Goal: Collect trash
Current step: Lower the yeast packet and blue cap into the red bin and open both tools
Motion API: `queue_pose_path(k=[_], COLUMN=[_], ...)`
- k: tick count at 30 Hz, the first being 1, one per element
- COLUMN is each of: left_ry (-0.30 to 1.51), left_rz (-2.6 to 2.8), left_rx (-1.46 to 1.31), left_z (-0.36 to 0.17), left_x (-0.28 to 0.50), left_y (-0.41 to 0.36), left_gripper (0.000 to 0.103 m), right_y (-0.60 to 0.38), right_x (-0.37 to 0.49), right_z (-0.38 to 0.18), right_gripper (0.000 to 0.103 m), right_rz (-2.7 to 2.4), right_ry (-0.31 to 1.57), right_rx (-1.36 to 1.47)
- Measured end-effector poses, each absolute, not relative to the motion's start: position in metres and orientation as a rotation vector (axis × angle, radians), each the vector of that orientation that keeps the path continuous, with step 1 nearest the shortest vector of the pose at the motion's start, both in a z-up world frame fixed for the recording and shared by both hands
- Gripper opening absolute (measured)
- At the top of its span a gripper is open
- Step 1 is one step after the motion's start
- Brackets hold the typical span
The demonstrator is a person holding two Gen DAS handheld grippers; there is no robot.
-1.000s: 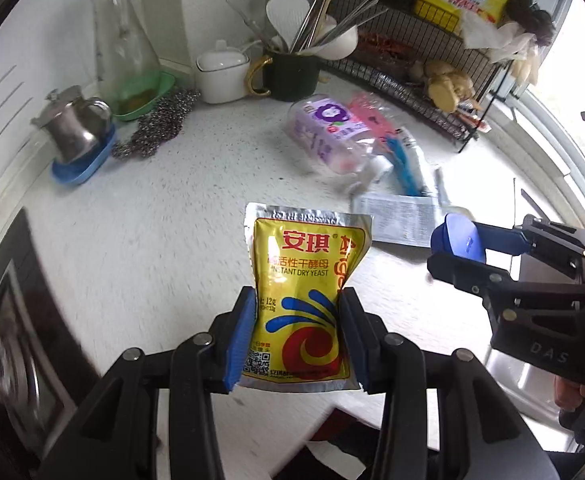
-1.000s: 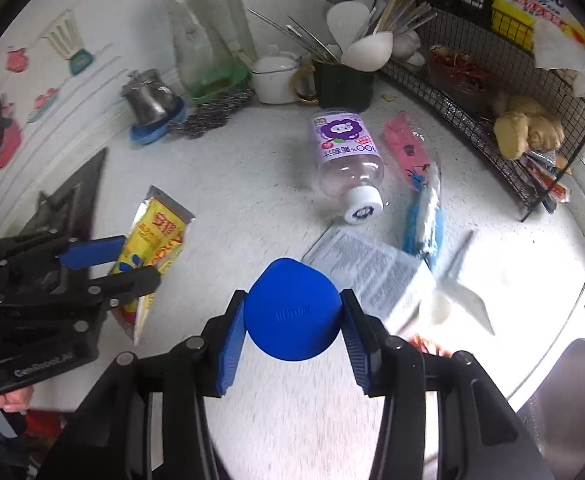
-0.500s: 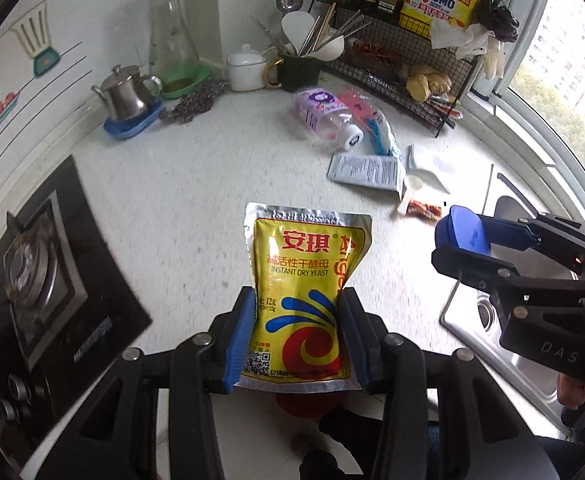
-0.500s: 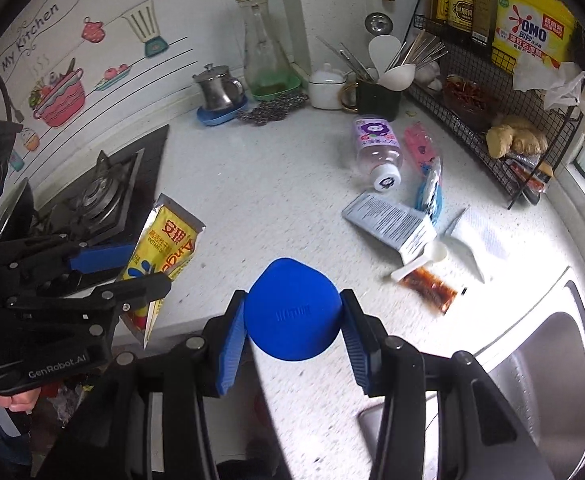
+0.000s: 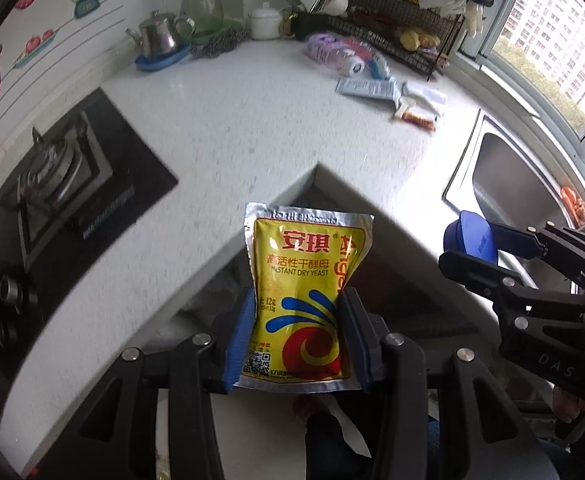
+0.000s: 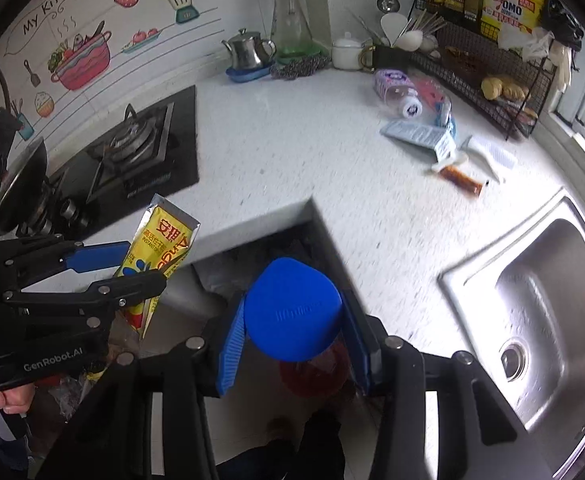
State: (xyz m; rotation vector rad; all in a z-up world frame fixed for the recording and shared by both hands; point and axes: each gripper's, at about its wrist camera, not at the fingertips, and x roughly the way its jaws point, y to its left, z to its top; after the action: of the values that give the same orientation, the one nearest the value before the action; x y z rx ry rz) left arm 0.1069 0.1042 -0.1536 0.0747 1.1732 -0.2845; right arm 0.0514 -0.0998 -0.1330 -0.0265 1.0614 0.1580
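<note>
Steel kettle (image 6: 248, 50) beside glass carafe (image 6: 290, 20)

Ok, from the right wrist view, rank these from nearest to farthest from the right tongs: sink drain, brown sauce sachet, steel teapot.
1. sink drain, low right, in the basin.
2. brown sauce sachet, up right on the counter.
3. steel teapot, far back by the wall, left of centre.

The right tongs grip a blue cap.

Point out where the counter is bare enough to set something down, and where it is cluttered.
The white counter is bare across its wide middle, between the gas hob and the paper leaflet. The strip before the sink is also free. Litter crowds around the lying bottle and sauce sachet, beside the wire rack.
</note>
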Motion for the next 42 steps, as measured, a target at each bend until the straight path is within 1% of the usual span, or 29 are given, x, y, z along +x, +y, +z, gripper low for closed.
queue_pose_path(k=[4,11,17,22,25,30,33,36,37,38,42], left_ry=[1.228,1.324,1.373,1.415,1.432,1.452,1.453,1.448,1.445,1.441,1.438], left_rz=[-0.286,-0.277,-0.324,-0.355,-0.388,-0.415,-0.419,-0.448,-0.451,-0.452,-0.424], left_rx=[0.03,-0.008,-0.028,-0.013,-0.004,-0.005,0.035,0.013,0.01,0.009,0.004], left_z=[-0.186,-0.259,-0.332,-0.395,-0.427,-0.465,-0.472,-0.474,-0.473,-0.472,-0.468], left_x=[0.083,0.061,0.064,0.072,0.078,0.088,0.089,0.09,0.091,0.091,0.094], left_y=[0.118,0.134,0.13,0.117,0.105,0.088,0.078,0.077,0.077,0.078,0.081], left_gripper=[0.041,0.041,0.041,0.041,0.041,0.042,0.043,0.058,0.071,0.083,0.084], right_y=[-0.088,-0.076,-0.082,-0.101,-0.111,-0.127,-0.131,-0.138,-0.141,-0.142,-0.141], right_x=[0.037,0.023,0.026,0.028,0.033,0.034,0.033,0.032,0.03,0.029,0.027], right_z=[-0.163,-0.233,-0.293,-0.332,-0.357,-0.383,-0.389,-0.391,-0.392,-0.392,-0.393], right_gripper=[0.043,0.043,0.043,0.043,0.043,0.043,0.043,0.043,0.043,0.043,0.043], right_rz=[0.152,0.142,0.099,0.05,0.023,-0.009,-0.027,-0.042,-0.045,-0.049,-0.037], right_ry=[1.112,1.203,1.233,1.226,1.252,1.252,1.245,1.247,1.25,1.253,1.269], right_rx=[-0.024,-0.02,-0.027,0.001,0.01,0.06,0.056,0.077,0.08,0.079,0.076])
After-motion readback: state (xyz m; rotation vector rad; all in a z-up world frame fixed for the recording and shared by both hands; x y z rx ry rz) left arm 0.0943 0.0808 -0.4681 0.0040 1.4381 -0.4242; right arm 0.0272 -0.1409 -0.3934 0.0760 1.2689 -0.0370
